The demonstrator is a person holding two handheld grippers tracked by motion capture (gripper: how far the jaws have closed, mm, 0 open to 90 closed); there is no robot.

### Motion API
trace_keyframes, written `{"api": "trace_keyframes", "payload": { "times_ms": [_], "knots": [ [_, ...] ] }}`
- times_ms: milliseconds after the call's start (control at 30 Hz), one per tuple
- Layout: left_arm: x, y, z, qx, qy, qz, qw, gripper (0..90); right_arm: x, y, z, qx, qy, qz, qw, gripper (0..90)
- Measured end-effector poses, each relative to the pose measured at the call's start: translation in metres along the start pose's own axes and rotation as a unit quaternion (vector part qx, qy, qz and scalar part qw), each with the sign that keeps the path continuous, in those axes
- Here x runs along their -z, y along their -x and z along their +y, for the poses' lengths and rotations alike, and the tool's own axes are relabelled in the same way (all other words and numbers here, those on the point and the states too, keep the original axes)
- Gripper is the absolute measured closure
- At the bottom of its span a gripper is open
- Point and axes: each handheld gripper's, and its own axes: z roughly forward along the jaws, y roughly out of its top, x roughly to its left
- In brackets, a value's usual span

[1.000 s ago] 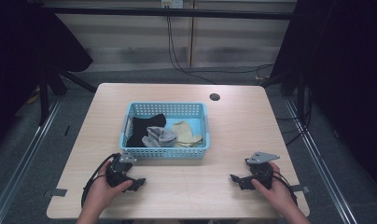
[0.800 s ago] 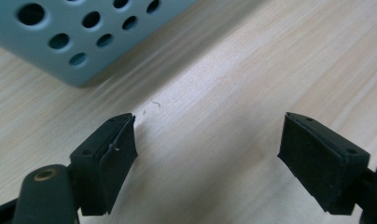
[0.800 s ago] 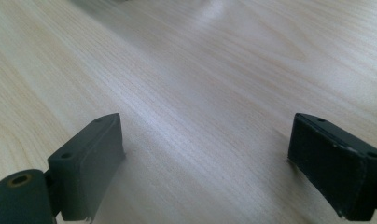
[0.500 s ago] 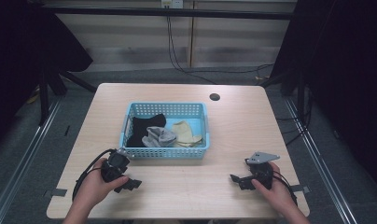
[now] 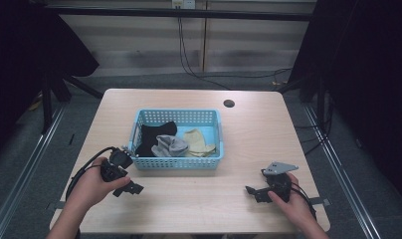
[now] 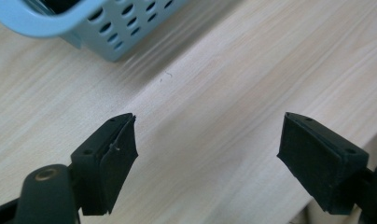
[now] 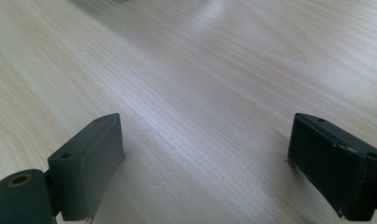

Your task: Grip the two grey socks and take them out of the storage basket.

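basket (image 5: 177, 162) long axis across table (image 5: 268, 129)

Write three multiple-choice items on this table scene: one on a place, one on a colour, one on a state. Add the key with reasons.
1. Where are the cloths? A in the basket; B on the floor; C beside the hole.
2. What colour is the basket? A red; B blue; C white.
3. How is the left tool? A shut on a cloth; B open, empty; C inside the basket.

A: the black cloth, grey cloth and yellow cloth lie inside the basket.
B: its walls are light blue.
B: the left tool shows bare table between its spread jaws.
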Motion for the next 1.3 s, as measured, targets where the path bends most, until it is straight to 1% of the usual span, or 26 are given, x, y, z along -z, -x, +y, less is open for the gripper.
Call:
{"api": "trace_keyframes", "payload": {
  "times_ms": [33,67,200,233,267,300,433,467,500,533,600,700,733,833,900,933,967,1033,1067,1100,1133,1167,1200,1233,1267,1300],
  "knots": [
    [0.0,0.0,0.0,0.0,0.0,0.0,1.0,18.6,0.0,0.0,0.0,0.0,0.0,0.0,1.0,9.7],
    [0.006,0.0,0.004,0.0,-0.005,0.002,1.0,18.6,0.0,0.0,0.0,0.0,0.0,0.0,1.0,9.7],
    [0.015,-0.003,0.014,0.007,-0.007,0.004,0.9999,18.6,0.0,0.0,0.0,0.0,0.0,0.0,1.0,9.7],
    [0.017,-0.004,0.017,0.004,-0.011,0.005,0.9999,18.6,0.0,0.0,0.0,0.0,0.0,0.0,1.0,9.7],
    [0.017,-0.004,0.017,0.004,-0.011,0.005,0.9999,18.6,0.0,0.0,0.0,0.001,0.0,0.0,1.0,9.7],
    [0.019,-0.003,0.024,0.007,-0.009,0.004,0.9999,18.6,0.0,0.0,0.0,0.0,0.0,0.0,1.0,9.7],
    [0.026,-0.004,0.038,0.004,-0.004,0.006,1.0,17.4,0.0,0.0,0.0,0.001,0.0,0.0,1.0,9.7],
    [0.027,-0.004,0.042,0.002,-0.002,0.008,1.0,17.4,0.0,-0.001,0.0,-0.004,-0.002,-0.001,1.0,9.7],
    [0.029,-0.003,0.045,0.003,-0.002,0.01,0.9999,17.4,0.0,0.0,0.0,0.0,0.0,0.0,1.0,9.7],
    [0.03,-0.003,0.048,0.005,-0.001,0.013,0.9999,17.4,0.0,0.0,0.0,0.0,0.0,0.0,1.0,9.7],
    [0.033,-0.004,0.053,0.012,-0.001,0.012,0.9999,17.4,0.0,-0.001,0.0,-0.007,-0.002,-0.001,1.0,9.7],
    [0.033,-0.008,0.061,0.026,0.006,0.013,0.9996,17.4,0.0,0.0,0.0,-0.002,0.001,0.0,1.0,9.7],
    [0.033,-0.011,0.064,0.023,0.009,0.015,0.9996,17.5,0.0,0.0,0.0,-0.002,0.002,0.0,1.0,9.7],
    [0.031,-0.016,0.071,0.042,0.022,0.025,0.9986,17.6,0.0,0.0,0.0,-0.001,0.002,-0.001,1.0,9.7],
    [0.029,-0.019,0.076,0.061,0.028,0.029,0.9974,17.6,0.0,0.0,0.0,0.0,0.002,-0.001,1.0,9.7],
    [0.029,-0.02,0.079,0.062,0.029,0.031,0.9972,17.6,0.0,0.0,0.0,-0.004,0.0,-0.001,1.0,9.7],
    [0.028,-0.022,0.081,0.062,0.031,0.035,0.997,17.6,0.0,0.0,0.0,0.0,0.003,0.0,1.0,9.7],
    [0.028,-0.026,0.086,0.08,0.037,0.045,0.9951,18.1,0.0,0.0,0.0,-0.001,0.003,0.0,1.0,9.7],
    [0.028,-0.026,0.086,0.08,0.037,0.045,0.9951,18.2,0.0,0.0,0.0,-0.001,0.003,0.0,1.0,9.7],
    [0.026,-0.029,0.091,0.092,0.042,0.037,0.9942,18.2,0.0,0.0,0.0,-0.001,0.002,-0.001,1.0,9.8],
    [0.023,-0.03,0.093,0.099,0.043,0.036,0.9935,18.3,0.0,0.0,0.0,-0.001,0.003,0.0,1.0,9.8],
    [0.021,-0.03,0.095,0.102,0.042,0.037,0.9933,18.7,0.0,0.0,0.0,-0.002,0.002,0.0,1.0,9.7],
    [0.017,-0.031,0.097,0.103,0.04,0.033,0.9933,19.2,0.0,0.0,0.0,-0.001,0.003,0.0,1.0,9.7],
    [0.014,-0.032,0.099,0.11,0.038,0.029,0.9928,19.8,0.0,0.0,0.0,-0.001,0.002,0.0,1.0,9.7],
    [0.014,-0.032,0.099,0.11,0.038,0.029,0.9928,20.5,0.0,0.0,0.0,-0.001,0.002,0.0,1.0,9.7],
    [0.006,-0.032,0.104,0.122,0.034,0.023,0.9917,20.6,0.0,0.0,0.0,-0.001,0.002,0.0,1.0,9.7]
  ]
}}
